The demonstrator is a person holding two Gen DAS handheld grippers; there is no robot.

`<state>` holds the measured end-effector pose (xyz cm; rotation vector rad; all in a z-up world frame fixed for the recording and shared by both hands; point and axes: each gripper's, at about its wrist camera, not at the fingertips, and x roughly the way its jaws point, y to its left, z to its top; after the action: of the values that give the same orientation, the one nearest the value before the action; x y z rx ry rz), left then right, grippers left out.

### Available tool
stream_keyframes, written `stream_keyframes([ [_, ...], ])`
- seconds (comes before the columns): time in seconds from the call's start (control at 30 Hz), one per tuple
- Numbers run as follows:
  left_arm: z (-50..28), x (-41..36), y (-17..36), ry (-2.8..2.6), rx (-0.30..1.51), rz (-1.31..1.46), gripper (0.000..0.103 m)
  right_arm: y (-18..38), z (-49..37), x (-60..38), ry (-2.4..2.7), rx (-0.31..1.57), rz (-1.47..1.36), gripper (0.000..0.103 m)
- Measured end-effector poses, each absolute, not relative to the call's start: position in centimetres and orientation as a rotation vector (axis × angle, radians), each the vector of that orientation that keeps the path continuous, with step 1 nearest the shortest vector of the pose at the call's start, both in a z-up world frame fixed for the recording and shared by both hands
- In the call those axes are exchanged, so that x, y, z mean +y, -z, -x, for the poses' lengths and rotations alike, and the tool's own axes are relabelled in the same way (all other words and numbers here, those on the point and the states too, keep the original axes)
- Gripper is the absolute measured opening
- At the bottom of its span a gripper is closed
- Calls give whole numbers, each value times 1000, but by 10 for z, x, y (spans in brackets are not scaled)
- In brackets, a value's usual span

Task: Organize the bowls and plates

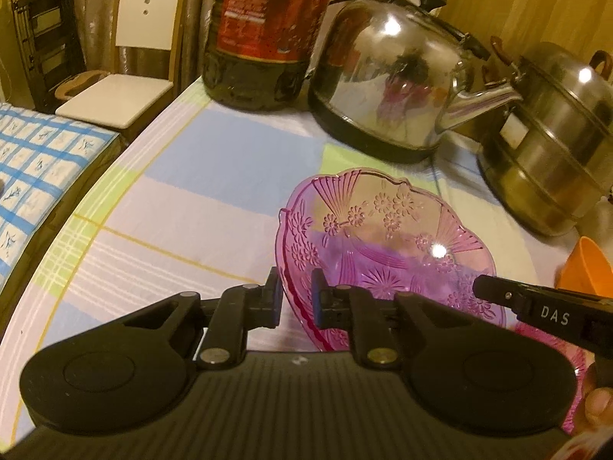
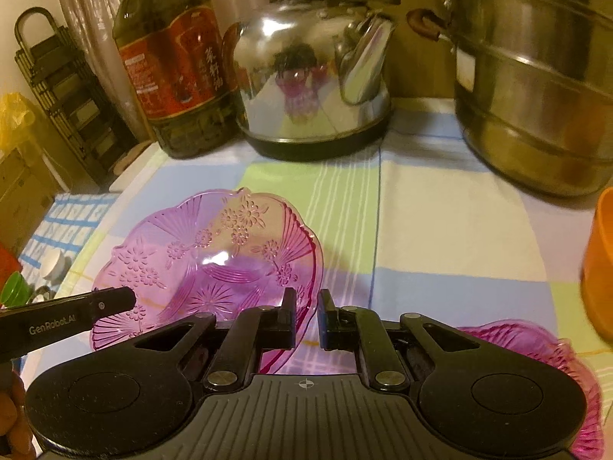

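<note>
Scalloped pink glass bowl (image 1: 383,237), pressed with flowers and fans, is pinched at opposite rims by left gripper (image 1: 295,299) and right gripper (image 2: 306,316).

A translucent pink bowl (image 1: 387,245) with pressed flower patterns is held tilted above the table. A second pink bowl (image 2: 536,349) is seen at its 4 o'clock.

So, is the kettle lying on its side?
No, the kettle stands upright on its black base, with the lid knob on top.
</note>
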<state>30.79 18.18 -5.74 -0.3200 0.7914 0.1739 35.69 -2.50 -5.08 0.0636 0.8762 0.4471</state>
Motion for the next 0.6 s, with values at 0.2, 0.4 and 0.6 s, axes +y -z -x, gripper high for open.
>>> stream_keyframes([
  [0.2,-306,171,44,-147,753,311,13,34,-351,-38,-436,829,-72,11],
  [0.4,-307,157,37,-120,733,303,13,22,-345,-52,-415,807,-78,11],
  [0.6,-305,142,30,-79,724,316,13,14,-338,-71,-389,790,-79,11],
])
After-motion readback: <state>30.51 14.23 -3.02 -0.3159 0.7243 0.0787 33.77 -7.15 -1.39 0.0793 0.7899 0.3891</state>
